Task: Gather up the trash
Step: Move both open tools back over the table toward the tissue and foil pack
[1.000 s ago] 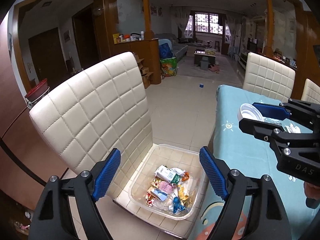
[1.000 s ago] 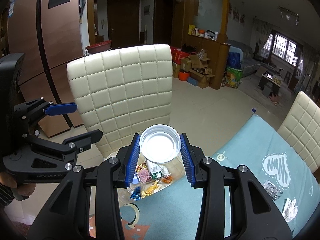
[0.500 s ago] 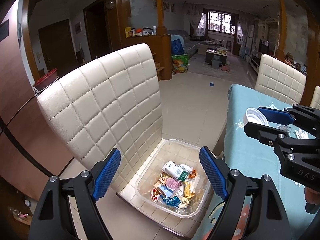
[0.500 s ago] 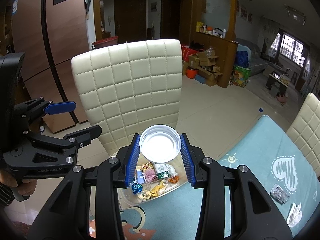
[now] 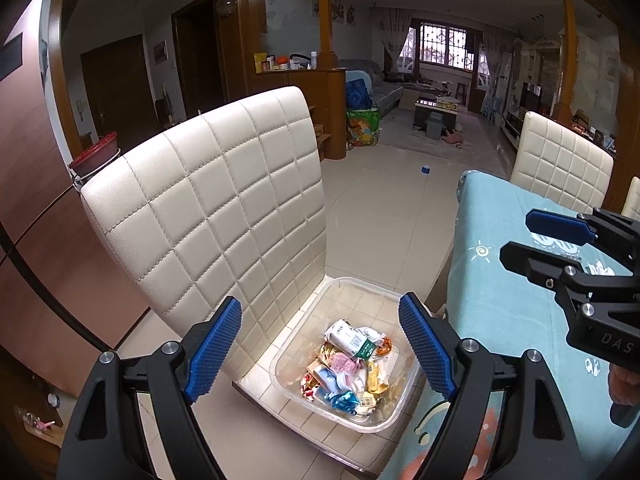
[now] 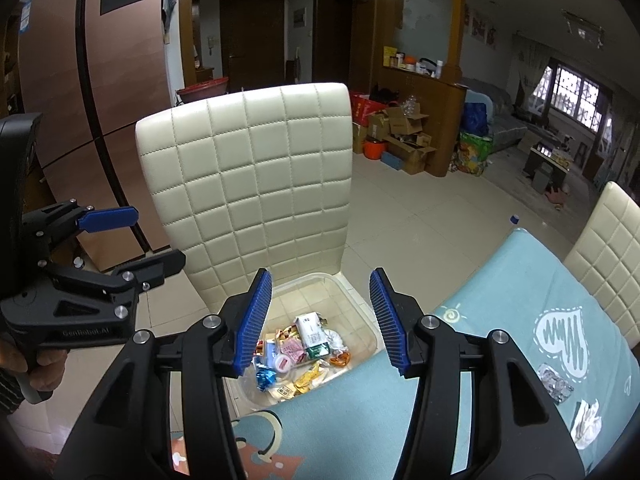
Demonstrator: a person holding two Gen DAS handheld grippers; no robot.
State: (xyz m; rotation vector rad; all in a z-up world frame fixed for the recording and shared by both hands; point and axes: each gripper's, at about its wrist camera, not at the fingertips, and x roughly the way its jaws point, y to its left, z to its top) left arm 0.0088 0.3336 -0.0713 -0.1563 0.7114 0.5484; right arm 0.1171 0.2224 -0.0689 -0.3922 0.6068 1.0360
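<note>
A clear plastic bin (image 5: 396, 412) sits on the seat of a cream quilted chair (image 5: 224, 200) and holds several colourful wrappers (image 5: 344, 364). The bin also shows in the right wrist view (image 6: 356, 300), with the wrappers (image 6: 304, 348) and a small round white lid (image 6: 282, 361) among them. My left gripper (image 5: 320, 346) is open and empty above the bin. My right gripper (image 6: 320, 320) is open and empty above the bin too. A crumpled foil piece (image 6: 554, 382) and a white crumpled paper (image 6: 588, 420) lie on the teal tablecloth (image 6: 500, 320).
The table edge with the teal cloth (image 5: 520, 320) lies right of the chair. More cream chairs (image 5: 560, 164) stand at the table's far side. Behind are a tiled floor, a wooden counter (image 5: 316, 92) and cardboard boxes (image 6: 400, 132).
The right gripper has opened; the white round lid it held is no longer between its fingers and now lies in the bin. The left view has shifted slightly closer to the bin.
</note>
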